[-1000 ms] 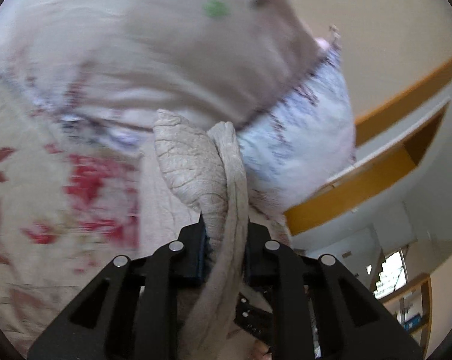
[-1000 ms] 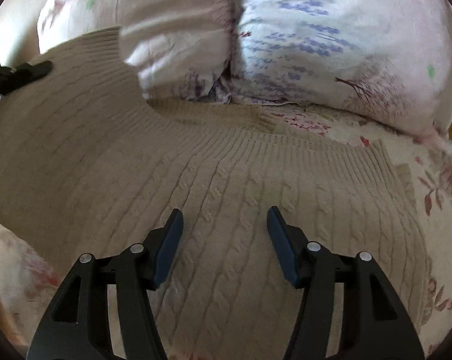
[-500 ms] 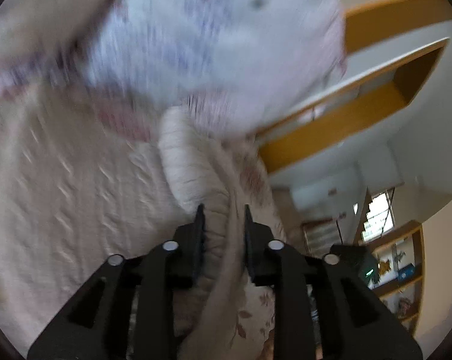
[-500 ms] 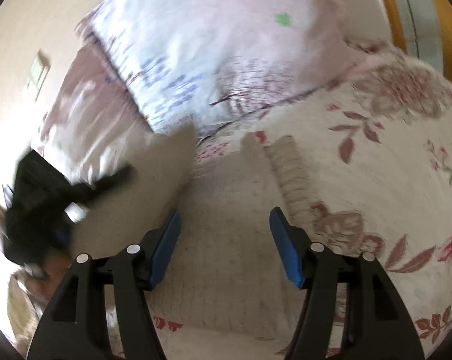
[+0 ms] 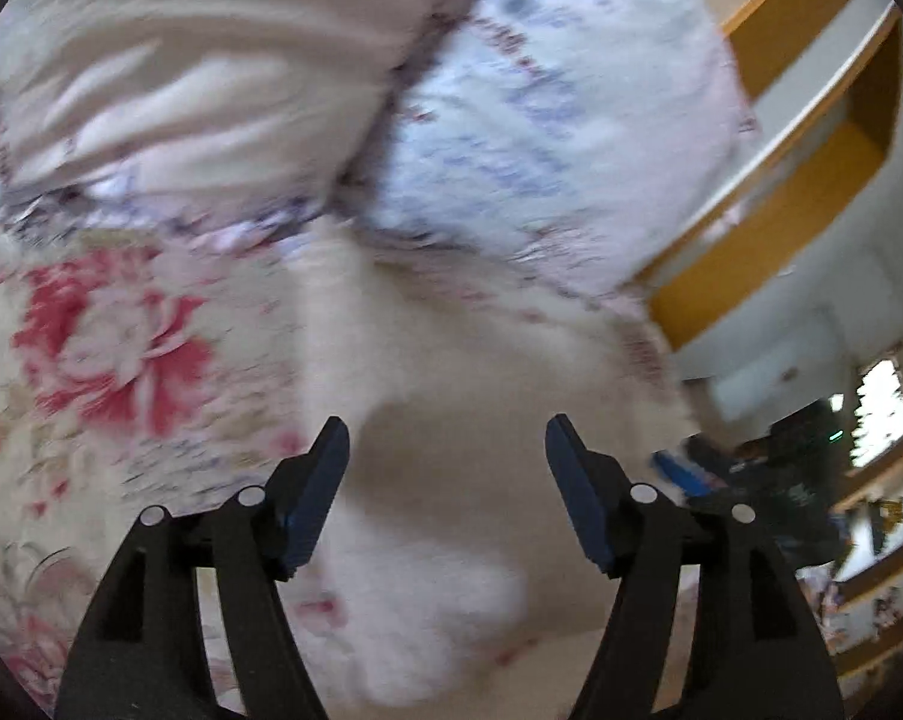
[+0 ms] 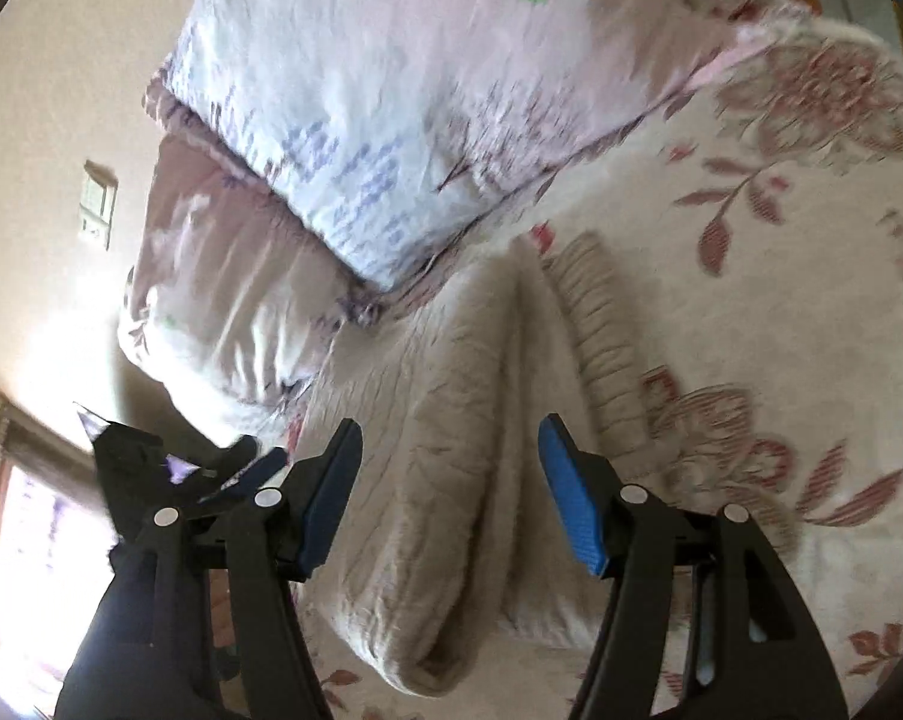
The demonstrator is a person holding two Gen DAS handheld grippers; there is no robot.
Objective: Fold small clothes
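A beige cable-knit sweater (image 6: 469, 420) lies folded over on the floral bedspread (image 6: 781, 276), its ribbed hem (image 6: 601, 336) at the right side. It shows blurred in the left wrist view (image 5: 463, 396). My left gripper (image 5: 445, 438) is open and empty just above the sweater. My right gripper (image 6: 448, 435) is open and empty over the folded sweater. The left gripper also shows in the right wrist view (image 6: 211, 468) at the sweater's left edge, and the right gripper shows in the left wrist view (image 5: 751, 474).
Two pillows lean at the head of the bed, a pink one (image 6: 223, 276) and a white floral one (image 6: 403, 96). A wooden bed frame (image 5: 799, 192) runs at the right. A wall switch (image 6: 97, 204) is on the wall at the left.
My left gripper has opened and let go of the sweater part it held. The sweater now lies folded over. My right gripper has swung right along the sweater and stayed open.
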